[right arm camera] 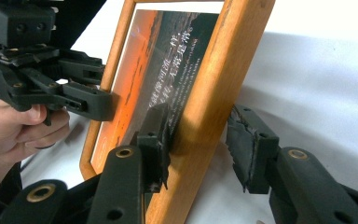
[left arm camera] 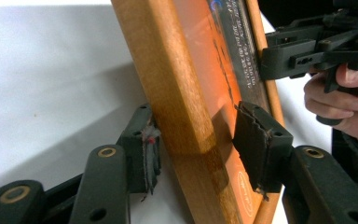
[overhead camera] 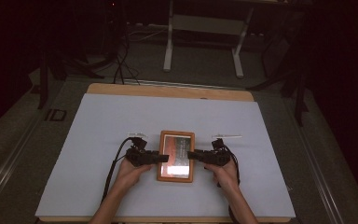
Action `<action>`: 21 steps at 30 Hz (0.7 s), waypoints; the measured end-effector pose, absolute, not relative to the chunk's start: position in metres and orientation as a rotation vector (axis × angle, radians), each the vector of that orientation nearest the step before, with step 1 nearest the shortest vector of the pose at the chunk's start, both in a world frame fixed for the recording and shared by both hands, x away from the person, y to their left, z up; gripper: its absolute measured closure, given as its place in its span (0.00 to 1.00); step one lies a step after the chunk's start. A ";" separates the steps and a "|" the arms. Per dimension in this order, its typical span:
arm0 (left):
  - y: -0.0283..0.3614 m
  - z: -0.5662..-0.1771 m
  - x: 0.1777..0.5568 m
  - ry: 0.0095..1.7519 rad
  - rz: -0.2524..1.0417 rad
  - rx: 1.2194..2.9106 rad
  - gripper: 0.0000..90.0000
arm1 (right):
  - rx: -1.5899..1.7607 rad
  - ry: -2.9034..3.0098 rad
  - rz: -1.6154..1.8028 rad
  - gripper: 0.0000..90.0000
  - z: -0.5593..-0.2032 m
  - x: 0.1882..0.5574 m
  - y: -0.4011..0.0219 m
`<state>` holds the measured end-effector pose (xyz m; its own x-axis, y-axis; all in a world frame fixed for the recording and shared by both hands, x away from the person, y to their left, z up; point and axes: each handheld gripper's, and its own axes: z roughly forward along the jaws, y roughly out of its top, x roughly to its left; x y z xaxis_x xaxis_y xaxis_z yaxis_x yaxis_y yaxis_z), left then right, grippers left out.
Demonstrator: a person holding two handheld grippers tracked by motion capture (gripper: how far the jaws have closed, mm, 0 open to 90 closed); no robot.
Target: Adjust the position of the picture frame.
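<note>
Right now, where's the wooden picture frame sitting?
In the high view the wooden picture frame lies flat on the white table cover, near its front middle, between the left gripper and right gripper, whose jaws straddle its side rails.

My fingers (left arm camera: pixel 152 149) straddle the wooden picture frame's (left arm camera: pixel 177 107) edge – a gap at both pads – on the white counter (left arm camera: pixel 46 79)

Black tools (overhead camera: pixel 145 157) – brass-ringed pivots, frayed pads (left arm camera: pixel 150 156).
</note>
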<state>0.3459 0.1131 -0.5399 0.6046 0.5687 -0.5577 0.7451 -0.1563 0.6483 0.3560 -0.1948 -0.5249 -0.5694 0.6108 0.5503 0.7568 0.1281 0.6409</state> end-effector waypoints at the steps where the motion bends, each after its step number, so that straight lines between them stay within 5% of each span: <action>1: 0.113 -0.540 0.346 1.061 -0.223 1.840 0.55 | -1.375 -2.236 -1.418 0.65 -0.526 0.357 -0.195; 21: 0.113 -0.536 0.338 1.087 -0.132 1.911 0.52 | -1.391 -2.196 -1.411 0.62 -0.535 0.363 -0.192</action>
<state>0.3380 0.1129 -0.5364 0.6069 0.6325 -0.4813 0.7295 -0.2031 0.6531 0.3631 -0.1916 -0.5348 -0.5444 0.6056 0.5804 0.7797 0.1101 0.6164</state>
